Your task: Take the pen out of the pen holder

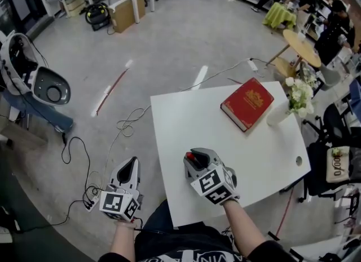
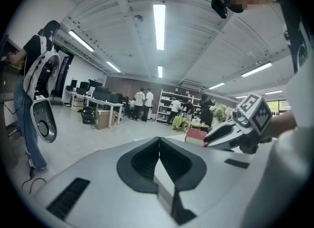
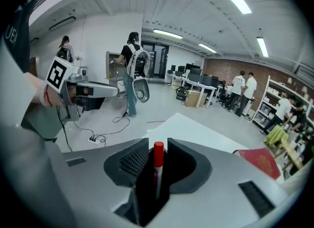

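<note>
The right claw tilts down over the near part of the desk, grasping the red-capped pen between its jaws. The left claw, clenched and empty, points roughly level over the floor, just beside the desk.

Rounded characters resembling "0o/0" are printed on a pale cushion just right of the white table. A gold emblem is stamped on the red book on that table; its lettering cannot be read. Square black-and-white code markers are carried by the left gripper and right gripper near the table's near edge.
</note>
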Tool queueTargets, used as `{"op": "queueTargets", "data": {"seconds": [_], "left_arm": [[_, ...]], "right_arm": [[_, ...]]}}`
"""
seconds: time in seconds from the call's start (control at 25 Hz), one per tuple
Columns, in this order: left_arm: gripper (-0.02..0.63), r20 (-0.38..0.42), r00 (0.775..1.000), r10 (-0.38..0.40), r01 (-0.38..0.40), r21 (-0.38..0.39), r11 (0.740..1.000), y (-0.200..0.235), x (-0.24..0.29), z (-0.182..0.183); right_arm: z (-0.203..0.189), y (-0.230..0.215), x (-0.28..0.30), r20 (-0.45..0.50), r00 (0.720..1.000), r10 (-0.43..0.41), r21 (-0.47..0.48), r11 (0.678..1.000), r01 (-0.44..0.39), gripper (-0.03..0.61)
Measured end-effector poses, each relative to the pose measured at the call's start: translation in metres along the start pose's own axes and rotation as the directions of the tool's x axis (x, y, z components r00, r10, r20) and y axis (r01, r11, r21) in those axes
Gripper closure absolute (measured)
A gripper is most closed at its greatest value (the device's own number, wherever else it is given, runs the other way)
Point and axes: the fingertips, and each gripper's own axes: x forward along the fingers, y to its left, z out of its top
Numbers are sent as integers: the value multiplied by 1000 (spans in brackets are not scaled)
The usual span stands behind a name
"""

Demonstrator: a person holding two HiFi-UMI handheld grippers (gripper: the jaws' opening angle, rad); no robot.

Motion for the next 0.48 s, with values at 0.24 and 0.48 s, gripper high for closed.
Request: {"op": "queueTargets", "data": {"seconds": [0.24, 0.48], "left_arm": [[611, -5, 1000, -1, 1, -10, 1000, -1, -3, -1], [609, 1, 1000, 11, -11, -14, 1000, 0, -8, 1]], "right_arm": [[-2, 2, -1, -13, 1000, -5, -60, 998, 4, 505], [6, -1, -12, 66, 998, 11, 7, 1000, -12, 506]]}}
